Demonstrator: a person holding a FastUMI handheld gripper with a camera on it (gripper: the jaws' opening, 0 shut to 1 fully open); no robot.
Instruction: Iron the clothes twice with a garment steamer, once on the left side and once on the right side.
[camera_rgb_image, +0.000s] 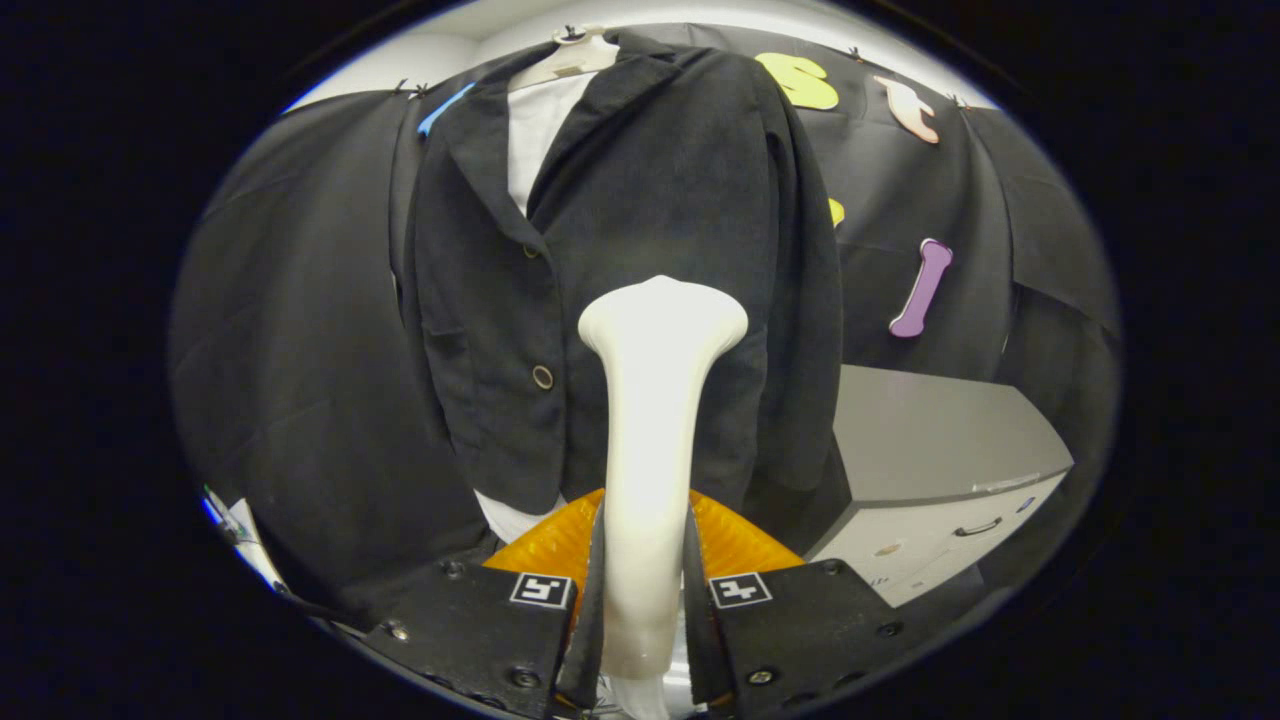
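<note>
Hanging dark jacket (640, 200), gripper-clamped (645, 590) white steamer (655, 400)

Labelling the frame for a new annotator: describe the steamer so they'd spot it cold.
Find the dark jacket hanging on the booth wall, over a white shirt. Just in front of its lower half stands the steamer, both fingers clamped on its handle. It is the one pale, slim shaft flaring to a wide head.

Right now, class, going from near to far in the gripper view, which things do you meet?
Gripper shut on the white steamer's handle → steamer head → dark jacket on its hanger → black cloth wall behind.
</note>
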